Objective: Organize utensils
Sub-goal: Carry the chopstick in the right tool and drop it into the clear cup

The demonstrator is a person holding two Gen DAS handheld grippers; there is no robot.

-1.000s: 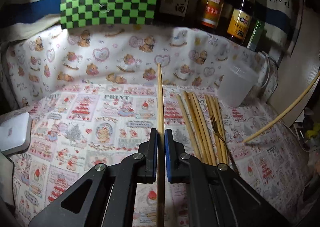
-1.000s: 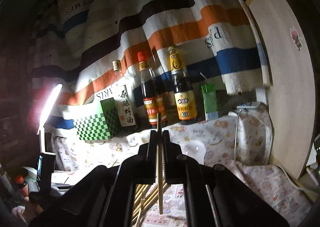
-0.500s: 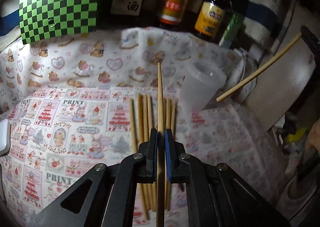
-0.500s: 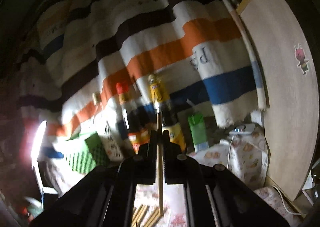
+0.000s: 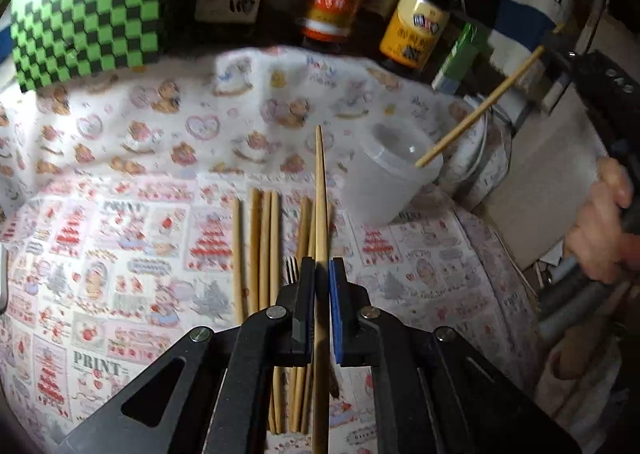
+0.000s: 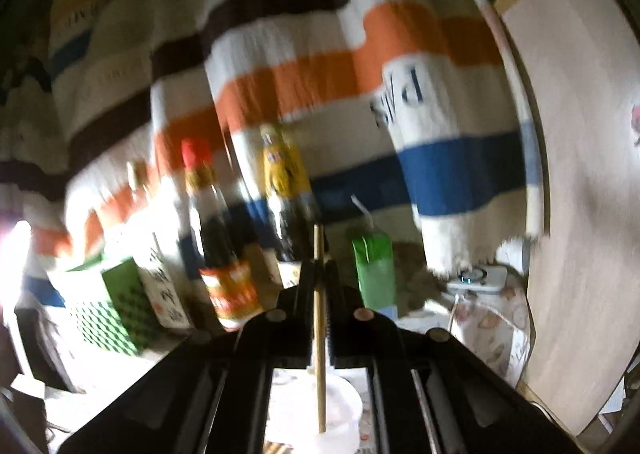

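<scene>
You have one chopstick (image 5: 320, 189) clamped lengthwise, another (image 5: 476, 109) slanting tip-down over the cup (image 5: 384, 177); the rest (image 5: 260, 250) lie parallel.

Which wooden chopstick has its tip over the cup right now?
The right gripper's chopstick: its lower tip hangs over the translucent plastic cup. The left gripper's chopstick points beside it.

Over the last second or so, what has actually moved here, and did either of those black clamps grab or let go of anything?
The right gripper carried its thin wooden chopstick leftward until the tip hangs over the translucent plastic cup. The left gripper swung right, toward that cup. Nothing was grabbed or released: each clamp stays shut on one chopstick. The loose bamboo chopsticks lie on the printed tablecloth as before.
</scene>
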